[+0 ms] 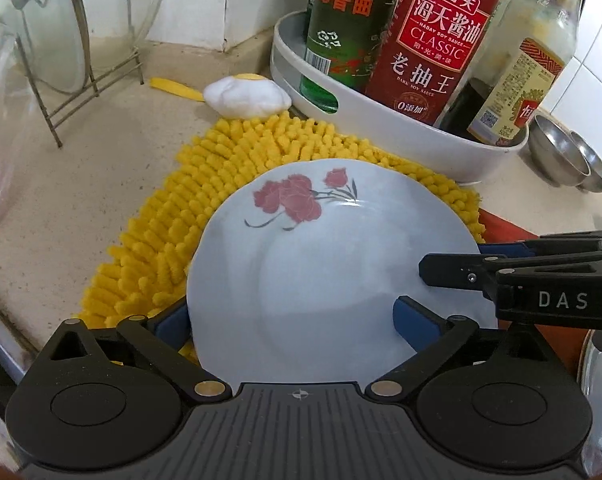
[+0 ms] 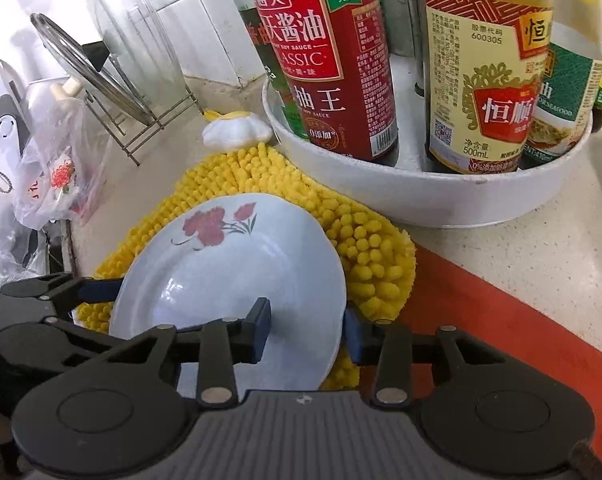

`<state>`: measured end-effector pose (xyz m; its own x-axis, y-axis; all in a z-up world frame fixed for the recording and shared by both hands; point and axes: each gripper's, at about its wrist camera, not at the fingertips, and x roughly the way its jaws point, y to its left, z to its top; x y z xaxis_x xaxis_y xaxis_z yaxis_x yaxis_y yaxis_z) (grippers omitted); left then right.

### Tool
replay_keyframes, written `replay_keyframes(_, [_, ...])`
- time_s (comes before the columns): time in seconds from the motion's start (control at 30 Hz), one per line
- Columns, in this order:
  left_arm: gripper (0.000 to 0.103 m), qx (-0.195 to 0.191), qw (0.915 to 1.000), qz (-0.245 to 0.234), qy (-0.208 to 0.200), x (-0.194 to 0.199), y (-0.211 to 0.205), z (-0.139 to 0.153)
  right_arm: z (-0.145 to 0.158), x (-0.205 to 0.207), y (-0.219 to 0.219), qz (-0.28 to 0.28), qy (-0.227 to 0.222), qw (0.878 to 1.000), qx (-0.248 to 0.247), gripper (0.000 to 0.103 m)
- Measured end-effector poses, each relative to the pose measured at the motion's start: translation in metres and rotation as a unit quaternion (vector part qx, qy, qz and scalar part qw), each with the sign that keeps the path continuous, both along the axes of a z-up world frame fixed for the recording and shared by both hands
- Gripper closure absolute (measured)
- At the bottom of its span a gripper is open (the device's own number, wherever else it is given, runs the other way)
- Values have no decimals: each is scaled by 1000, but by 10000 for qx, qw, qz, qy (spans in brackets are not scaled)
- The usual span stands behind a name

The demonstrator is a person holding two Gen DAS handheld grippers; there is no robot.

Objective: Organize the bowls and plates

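A white plate [image 1: 321, 260] [image 2: 229, 272] with red flowers lies on a yellow chenille mat [image 1: 161, 240] [image 2: 365, 248]. My left gripper [image 1: 293, 320] is open wide astride the plate's near left rim. One blue pad sits beside and below the edge, the other over the well. My right gripper [image 2: 307, 328] reaches in from the right [image 1: 455, 258]. Its jaws stand narrow across the right rim, one finger inside the well and one outside the edge, and they appear to pinch it.
A white round tray [image 1: 381, 128] [image 2: 441, 200] of tall sauce bottles stands just behind the mat. Nested steel bowls [image 1: 561, 156] sit at the far right. A wire rack with glass lids [image 1: 61, 80] [image 2: 141, 128] stands back left, a plastic bag [image 2: 57, 176] beside it.
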<state>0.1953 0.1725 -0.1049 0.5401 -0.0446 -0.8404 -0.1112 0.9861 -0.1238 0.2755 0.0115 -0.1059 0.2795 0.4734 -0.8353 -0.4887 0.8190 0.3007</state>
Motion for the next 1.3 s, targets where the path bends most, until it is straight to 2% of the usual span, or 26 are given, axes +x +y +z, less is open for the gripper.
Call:
replay_keyframes(0.17, [3, 63, 10000, -42, -45, -4, -2, 5, 3, -2, -6, -169, 77, 9998, 29, 69])
replay_keyframes(0.43, [0, 57, 9999, -126, -75, -6, -1, 3, 2, -8, -7, -199, 35, 9998, -64, 69])
replay_keyframes(0.73, [0, 39, 9993, -141, -335, -2, -4, -2, -1, -4, 2, -210, 60, 9997, -121, 61])
replay_keyframes(0.87, [0, 11, 9995, -125, -289, -2, -4, 0, 0, -7, 3, -315, 22, 9994, -158, 63])
replay_keyframes(1.3, [2, 320, 9988, 62, -375, -10, -18, 21, 14, -10, -10, -346, -35, 9993, 113, 65])
